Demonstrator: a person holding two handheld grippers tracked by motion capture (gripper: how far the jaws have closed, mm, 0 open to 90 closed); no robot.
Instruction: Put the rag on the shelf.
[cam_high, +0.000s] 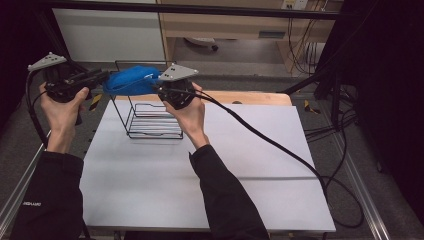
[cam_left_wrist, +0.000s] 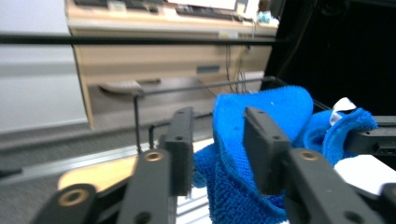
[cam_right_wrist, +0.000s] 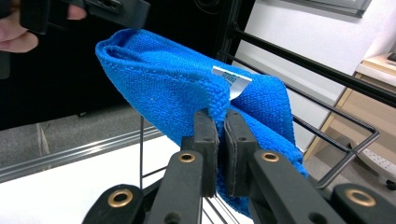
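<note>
Hanging above black wire rack (cam_high: 150, 117), blue cloth (cam_high: 131, 80) stretches between your grippers. Right gripper (cam_right_wrist: 221, 122) clamped tight on cloth edge near white tag (cam_right_wrist: 231, 79). Left gripper (cam_left_wrist: 219, 135) jaws parted, cloth fold lying between them.

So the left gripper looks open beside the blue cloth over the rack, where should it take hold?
Grip the folded edge of the blue cloth that hangs between the open jaws of the left gripper, coming in level from the person's left. The right gripper is shut on the opposite end, near the white tag, so the cloth sags between them above the wire rack, leaving that edge free.
</note>
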